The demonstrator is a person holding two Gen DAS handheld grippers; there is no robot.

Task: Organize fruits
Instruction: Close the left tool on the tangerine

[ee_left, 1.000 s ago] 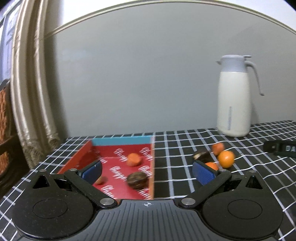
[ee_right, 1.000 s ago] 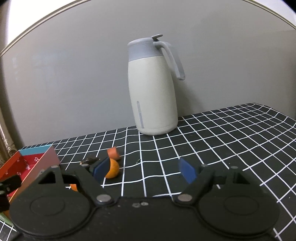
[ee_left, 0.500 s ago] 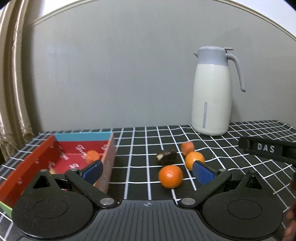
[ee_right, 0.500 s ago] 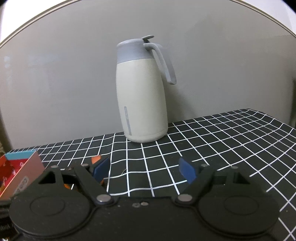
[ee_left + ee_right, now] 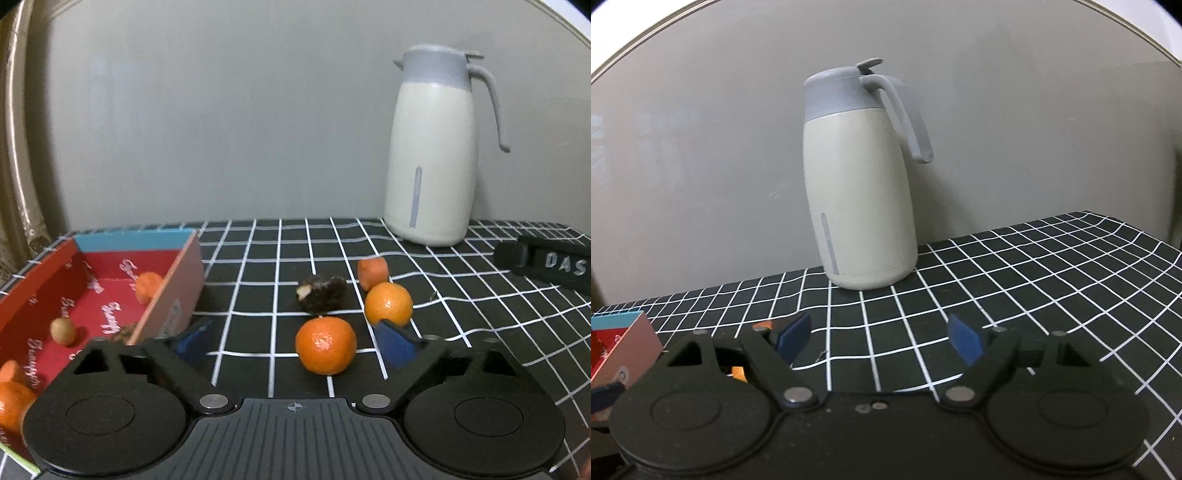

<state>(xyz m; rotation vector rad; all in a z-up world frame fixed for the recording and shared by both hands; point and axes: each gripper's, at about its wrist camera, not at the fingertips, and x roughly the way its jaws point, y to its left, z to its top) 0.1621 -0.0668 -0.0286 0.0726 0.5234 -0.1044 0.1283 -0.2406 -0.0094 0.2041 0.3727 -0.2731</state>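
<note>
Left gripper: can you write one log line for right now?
left gripper: closing, not touching | target: nearest orange between jaws | box: some fruit inside | right gripper: open, empty

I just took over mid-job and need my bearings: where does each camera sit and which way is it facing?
Left wrist: on the left gripper, looking forward and down at the near orange mandarin between its closing jaws; red cardboard box at left.
Right wrist: on the right gripper, facing the cream thermos jug with grey lid; jaws open, nothing between them.
Shared: jug, box, black grid-patterned tablecloth. No hand shows.
</note>
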